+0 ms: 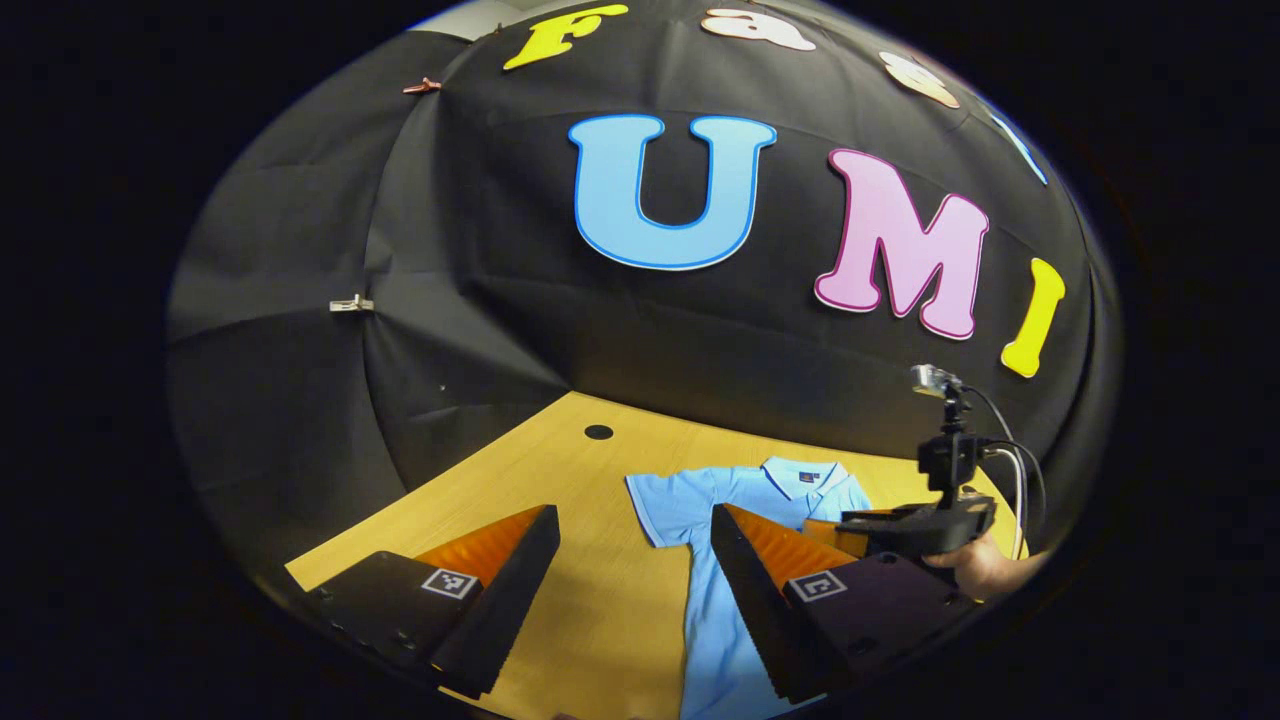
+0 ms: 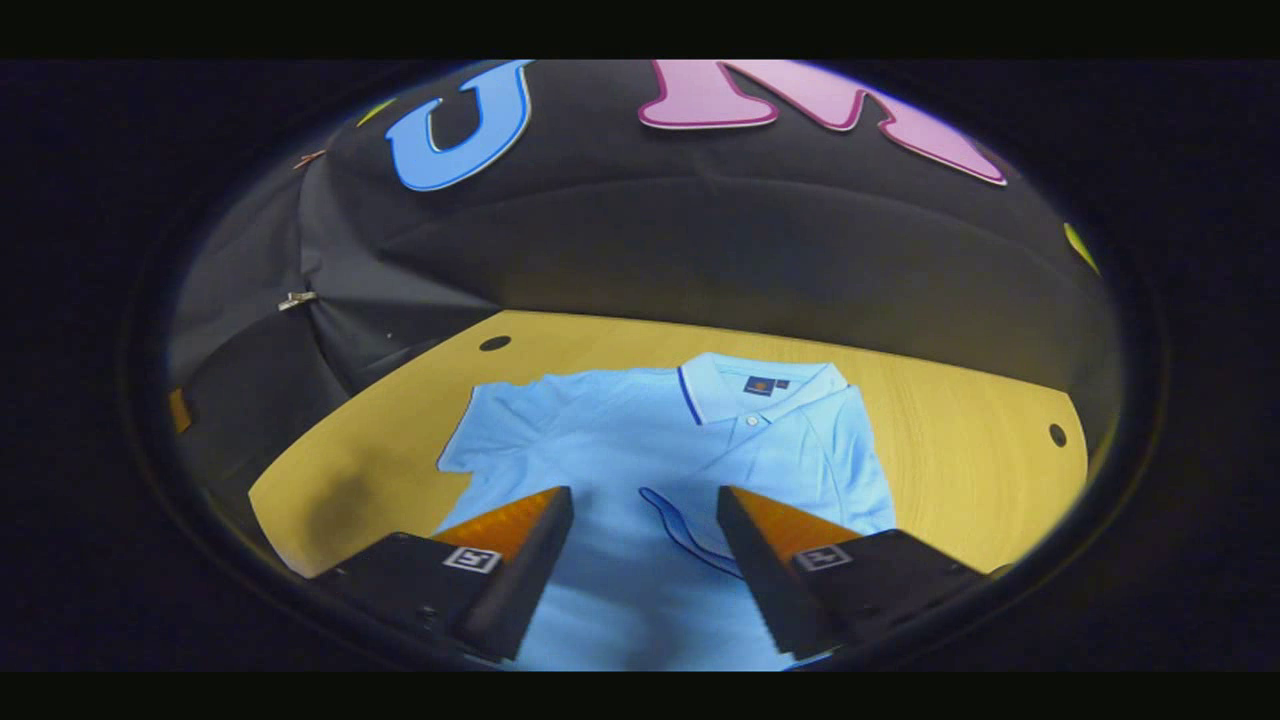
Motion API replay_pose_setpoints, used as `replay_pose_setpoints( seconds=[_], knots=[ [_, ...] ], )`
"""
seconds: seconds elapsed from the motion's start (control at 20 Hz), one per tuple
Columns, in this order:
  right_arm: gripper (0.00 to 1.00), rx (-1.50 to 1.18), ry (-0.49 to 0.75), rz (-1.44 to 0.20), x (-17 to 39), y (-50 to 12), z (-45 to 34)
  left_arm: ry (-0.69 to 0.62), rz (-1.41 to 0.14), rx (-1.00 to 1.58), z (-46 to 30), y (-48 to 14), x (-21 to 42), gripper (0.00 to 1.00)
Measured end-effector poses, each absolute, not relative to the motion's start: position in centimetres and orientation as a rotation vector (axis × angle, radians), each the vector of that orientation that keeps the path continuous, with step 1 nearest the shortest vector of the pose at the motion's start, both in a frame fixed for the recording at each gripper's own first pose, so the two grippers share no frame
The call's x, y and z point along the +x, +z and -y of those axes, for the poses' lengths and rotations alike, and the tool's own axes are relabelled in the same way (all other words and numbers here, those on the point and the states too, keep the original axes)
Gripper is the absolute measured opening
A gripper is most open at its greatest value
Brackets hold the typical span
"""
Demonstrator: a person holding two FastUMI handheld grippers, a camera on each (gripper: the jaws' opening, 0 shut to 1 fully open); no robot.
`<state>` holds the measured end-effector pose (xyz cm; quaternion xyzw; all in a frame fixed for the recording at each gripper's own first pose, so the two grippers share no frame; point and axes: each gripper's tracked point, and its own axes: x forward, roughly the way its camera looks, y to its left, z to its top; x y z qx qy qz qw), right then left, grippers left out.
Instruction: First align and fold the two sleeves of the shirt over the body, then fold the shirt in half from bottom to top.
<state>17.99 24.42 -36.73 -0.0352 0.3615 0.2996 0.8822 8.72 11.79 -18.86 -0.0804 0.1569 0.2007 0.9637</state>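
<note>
Where cloth walls meet, wooden table.

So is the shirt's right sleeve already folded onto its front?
Yes: in the right gripper view one sleeve lies folded over the body of the shirt, while the other sleeve is spread out on the table.

Your wooden surface carries one light blue polo shirt, lying flat, collar toward the far edge, near its middle.

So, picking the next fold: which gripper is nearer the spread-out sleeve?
Left: the left gripper hovers just short of the sleeve; right gripper is over the shirt's body.
</note>
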Motion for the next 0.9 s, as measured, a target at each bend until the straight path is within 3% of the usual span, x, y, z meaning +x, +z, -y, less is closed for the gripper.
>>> replay_pose_setpoints(
  seconds=[0.1,0.3,0.35,0.45,0.5,0.6,0.65,0.9],
  knots=[
    [0.95,-0.084,0.588,-0.727,17.5,-35.8,-21.8,0.391,-0.308,-0.161,-12.4,-19.6,10.9,0.97],
    [0.95,-0.1,0.506,-0.66,17.3,-33.7,-16.1,0.358,-0.311,-0.207,-13.2,-22.5,15.7,0.97],
    [1.0,-0.099,0.486,-0.647,17.4,-33.2,-14.8,0.356,-0.324,-0.213,-13.8,-23.5,17.0,0.97],
    [0.95,-0.085,0.447,-0.627,17.3,-32.3,-12.1,0.361,-0.353,-0.206,-15.2,-25.7,19.6,0.97],
    [1.0,-0.074,0.429,-0.62,17.3,-31.9,-11.0,0.364,-0.373,-0.198,-15.9,-27.1,21.2,0.97],
    [0.95,-0.06,0.396,-0.6,17.3,-31.3,-8.7,0.374,-0.397,-0.175,-17.4,-29.0,23.8,0.97],
    [1.0,-0.058,0.38,-0.594,17.4,-31.1,-7.5,0.377,-0.406,-0.171,-18.0,-30.1,25.2,0.97],
    [0.99,-0.026,0.317,-0.591,17.5,-30.7,-3.4,0.387,-0.485,-0.19,-20.2,-35.1,30.8,0.97]
  ],
)
